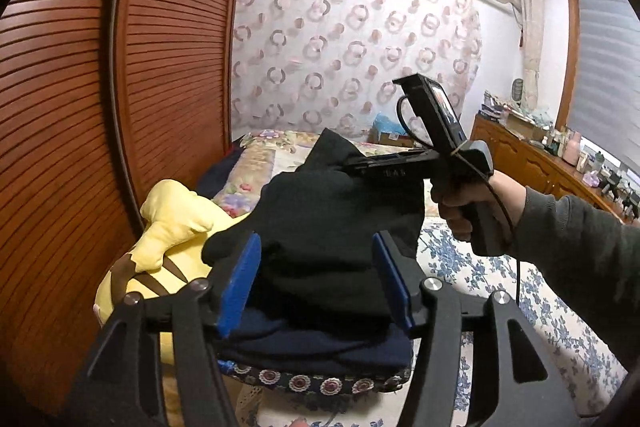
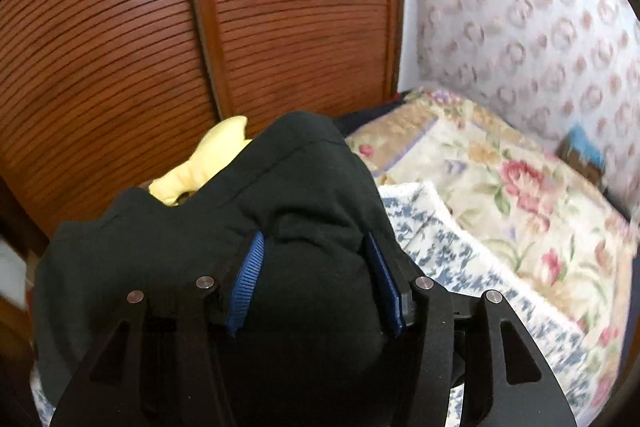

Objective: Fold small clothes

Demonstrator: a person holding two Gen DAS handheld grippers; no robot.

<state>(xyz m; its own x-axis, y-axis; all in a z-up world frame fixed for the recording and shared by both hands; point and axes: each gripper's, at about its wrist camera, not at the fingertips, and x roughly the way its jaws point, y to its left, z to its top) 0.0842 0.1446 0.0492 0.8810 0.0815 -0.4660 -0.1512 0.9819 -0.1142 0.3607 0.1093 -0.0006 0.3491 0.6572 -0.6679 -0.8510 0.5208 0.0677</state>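
Behind my bed [image 2: 520, 195] stands a slatted wooden wardrobe [image 1: 80, 87]. A black garment [image 1: 320, 223] is bunched above the bed beside a yellow plush toy [image 1: 176, 223]. My left gripper [image 1: 316, 279] gapes wide around it; my right gripper [image 2: 316, 283] likewise spreads around cloth, unclenched.

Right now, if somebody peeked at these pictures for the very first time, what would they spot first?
Probably the black garment, bunched in the middle of both views, with the blue-padded fingers of the left gripper and the right gripper spread wide on either side of it. Next the bright yellow plush toy with brown stripes, lying left of the garment beside the slatted wooden wardrobe doors. Behind it lies a floral bedspread.
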